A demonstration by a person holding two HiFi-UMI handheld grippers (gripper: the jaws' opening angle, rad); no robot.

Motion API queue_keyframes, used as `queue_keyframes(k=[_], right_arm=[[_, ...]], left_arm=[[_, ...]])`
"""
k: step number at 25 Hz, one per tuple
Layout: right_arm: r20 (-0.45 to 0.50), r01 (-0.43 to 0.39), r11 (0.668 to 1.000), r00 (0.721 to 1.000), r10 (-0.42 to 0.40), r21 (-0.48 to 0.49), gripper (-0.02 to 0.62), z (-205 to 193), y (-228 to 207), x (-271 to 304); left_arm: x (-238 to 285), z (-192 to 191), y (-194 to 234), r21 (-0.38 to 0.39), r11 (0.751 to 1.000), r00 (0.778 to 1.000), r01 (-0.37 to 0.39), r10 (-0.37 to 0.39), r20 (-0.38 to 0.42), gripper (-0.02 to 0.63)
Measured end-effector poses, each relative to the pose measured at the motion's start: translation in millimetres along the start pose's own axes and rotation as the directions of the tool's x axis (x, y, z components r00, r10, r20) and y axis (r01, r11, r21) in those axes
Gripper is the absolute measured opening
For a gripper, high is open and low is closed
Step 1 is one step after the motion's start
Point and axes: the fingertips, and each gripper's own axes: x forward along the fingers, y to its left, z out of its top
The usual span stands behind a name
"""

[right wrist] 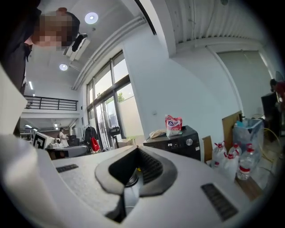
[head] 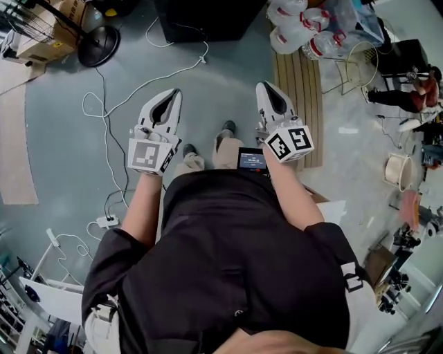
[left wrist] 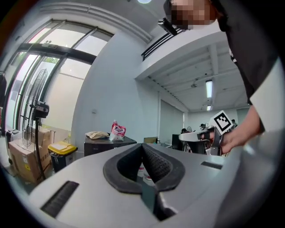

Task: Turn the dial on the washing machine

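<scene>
Grey floor [head: 62, 138], with bottles [head: 297, 28] at the upper right of the head view. The black washer [head: 208, 17] stands at top centre, well ahead of both grippers. Its dial [right wrist: 190, 141] shows right of centre in the right gripper view. The left gripper [head: 173, 92] and right gripper [head: 264, 86] both have their fingers closed together, holding nothing.

A pouch [right wrist: 173, 126] sits on the washing machine [right wrist: 178, 146], water bottles [right wrist: 231, 161] to its right.
</scene>
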Motion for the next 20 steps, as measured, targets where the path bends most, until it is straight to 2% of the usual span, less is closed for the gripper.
queue_keyframes(k=[3, 6, 10, 12, 15, 20], right_arm=[[-0.011, -0.035, 0.999, 0.999, 0.034, -0.042, 0.003, -1, 0, -22], [0.010, -0.052, 0.997, 0.999, 0.053, -0.060, 0.003, 6, -7, -40], [0.038, -0.021, 0.992, 0.999, 0.025, -0.125, 0.003, 25, -25, -62], [0.028, 0.003, 0.987, 1.000, 0.002, -0.160, 0.003, 25, -36, -76], [-0.007, 0.030, 0.992, 0.999, -0.031, -0.124, 0.003, 10, -52, -99], [-0.032, -0.019, 0.989, 0.999, 0.015, -0.144, 0.003, -4, -58, -124]], left_arm=[[4, -11, -18, -0.036, 0.999, 1.000, -0.018, 0.018, -0.007, -0.005], [7, -18, -39, 0.002, 0.999, 0.999, -0.049, 0.049, -0.016, -0.005], [0, 1, -61, -0.054, 0.993, 0.994, -0.103, 0.105, 0.041, -0.005], [-3, 3, -76, -0.060, 0.992, 0.993, -0.108, 0.110, 0.043, -0.005], [-6, -1, -93, -0.081, 0.989, 0.992, -0.121, 0.123, 0.015, -0.005], [-5, -9, -116, -0.099, 0.985, 0.990, -0.140, 0.139, -0.014, -0.005]])
